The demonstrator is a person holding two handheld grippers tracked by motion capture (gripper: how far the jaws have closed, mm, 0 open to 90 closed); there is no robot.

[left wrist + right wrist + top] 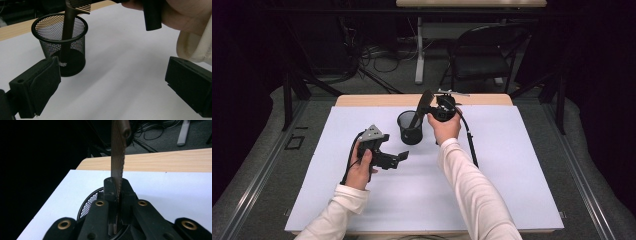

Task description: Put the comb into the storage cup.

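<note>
A black mesh cup (411,127) stands on the white mat, toward the back middle. A dark comb (424,103) leans out of it, handle down inside the cup and teeth up. My right gripper (430,111) is shut on the comb's toothed part just above the cup's rim. In the right gripper view the comb (117,157) rises edge-on from between the closed pads of that gripper (116,186), with the cup (88,205) below. My left gripper (399,157) hovers open and empty to the cup's front left. Its view shows the gripper (112,85), the cup (60,45) and the comb's handle (68,30).
The white mat (492,165) covers most of a wooden table (482,99). A black cable (471,142) trails from the right gripper across the mat. Behind the table are a black chair (484,55), a table leg (419,50) and floor cables.
</note>
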